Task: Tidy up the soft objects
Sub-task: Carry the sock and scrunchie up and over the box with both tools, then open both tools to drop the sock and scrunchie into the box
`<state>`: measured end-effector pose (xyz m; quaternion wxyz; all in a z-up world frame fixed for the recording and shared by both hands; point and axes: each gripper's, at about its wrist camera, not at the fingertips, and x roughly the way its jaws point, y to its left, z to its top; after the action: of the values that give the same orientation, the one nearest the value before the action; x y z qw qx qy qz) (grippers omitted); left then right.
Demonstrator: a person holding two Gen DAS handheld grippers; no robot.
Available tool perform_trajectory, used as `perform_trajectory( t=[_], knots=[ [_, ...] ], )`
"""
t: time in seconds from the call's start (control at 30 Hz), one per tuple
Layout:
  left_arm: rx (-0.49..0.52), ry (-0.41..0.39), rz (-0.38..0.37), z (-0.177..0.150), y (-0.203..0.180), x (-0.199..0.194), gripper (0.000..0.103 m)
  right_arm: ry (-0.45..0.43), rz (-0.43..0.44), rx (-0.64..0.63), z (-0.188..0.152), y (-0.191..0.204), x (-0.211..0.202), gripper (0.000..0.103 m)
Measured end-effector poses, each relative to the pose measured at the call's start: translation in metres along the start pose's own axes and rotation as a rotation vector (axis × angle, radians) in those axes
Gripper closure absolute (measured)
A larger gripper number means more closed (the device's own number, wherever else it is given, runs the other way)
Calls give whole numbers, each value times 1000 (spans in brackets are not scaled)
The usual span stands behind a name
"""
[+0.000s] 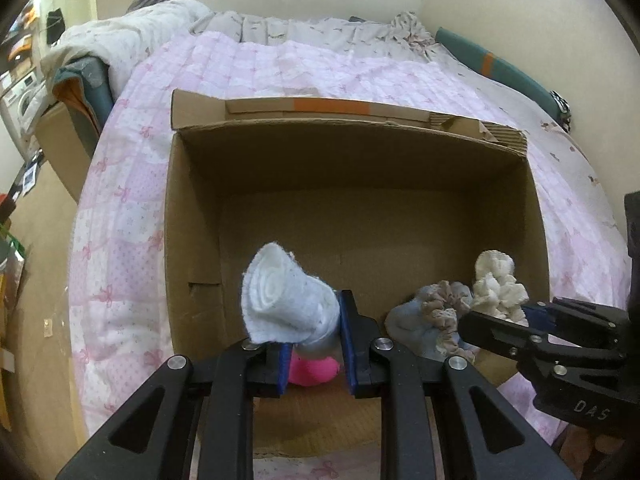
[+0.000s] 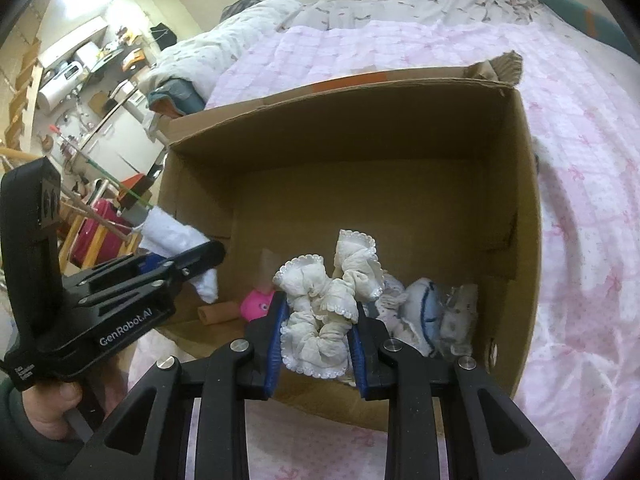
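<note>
Inside the open cardboard box (image 1: 192, 208) on my pink quilted bed cover (image 1: 120, 216), two soft bundles hang in my claws: my left gripper (image 1: 314, 344) pinches a rolled white towel (image 1: 276, 296) above a pink plush toy (image 1: 312, 372), while my right gripper (image 2: 318, 340) is clamped on a knot of cream frilled socks (image 2: 328, 304). Beside them, on the box floor, lies a heap of pale blue and grey socks (image 2: 424, 312) (near the right wall). Further out, my hand (image 2: 52, 408) grips the left tool's handle.
</note>
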<state>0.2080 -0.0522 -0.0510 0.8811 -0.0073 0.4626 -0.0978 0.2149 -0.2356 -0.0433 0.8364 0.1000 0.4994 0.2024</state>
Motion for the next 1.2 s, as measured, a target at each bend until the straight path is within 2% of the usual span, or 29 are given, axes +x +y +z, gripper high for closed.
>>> perform_trajectory(
  t=[0.3,0.37,0.43,0.53,0.67,0.7,0.77,0.8,0.87,0.9,0.97,1.0,1.03,1.2],
  knots=[
    [40,15,-2,-6,-9,2,81,1,4,29,1,-5,1,74],
    [45,19,6,-6,-10,3,73,2,2,38,2,-6,3,74],
    [44,11,30,-6,-9,3,56,3,3,46,1,-7,3,74],
    [29,-6,41,-5,-6,-2,36,1,7,56,0,-8,2,74],
    [32,-29,38,-1,-4,-9,33,-6,22,72,0,-11,-2,72],
    [33,-33,44,0,-3,-11,33,-11,30,79,1,-12,-3,68],
    [26,-39,46,1,-1,-14,33,-24,41,89,1,-14,-7,52],
    [20,-42,45,1,1,-15,33,-34,42,94,1,-14,-9,41],
    [11,-47,64,1,3,-19,33,-54,43,97,2,-13,-13,33],
    [12,-49,71,1,2,-21,33,-59,41,100,2,-13,-15,26],
    [22,-67,106,0,0,-27,33,-79,43,111,3,-13,-18,17],
    [17,-75,138,0,0,-31,33,-92,37,114,3,-14,-20,6],
    [7,-83,162,-1,1,-35,33,-104,29,115,4,-14,-22,0],
    [-16,-126,152,-1,7,-61,33,-199,-25,86,5,-8,-42,0]
  ],
)
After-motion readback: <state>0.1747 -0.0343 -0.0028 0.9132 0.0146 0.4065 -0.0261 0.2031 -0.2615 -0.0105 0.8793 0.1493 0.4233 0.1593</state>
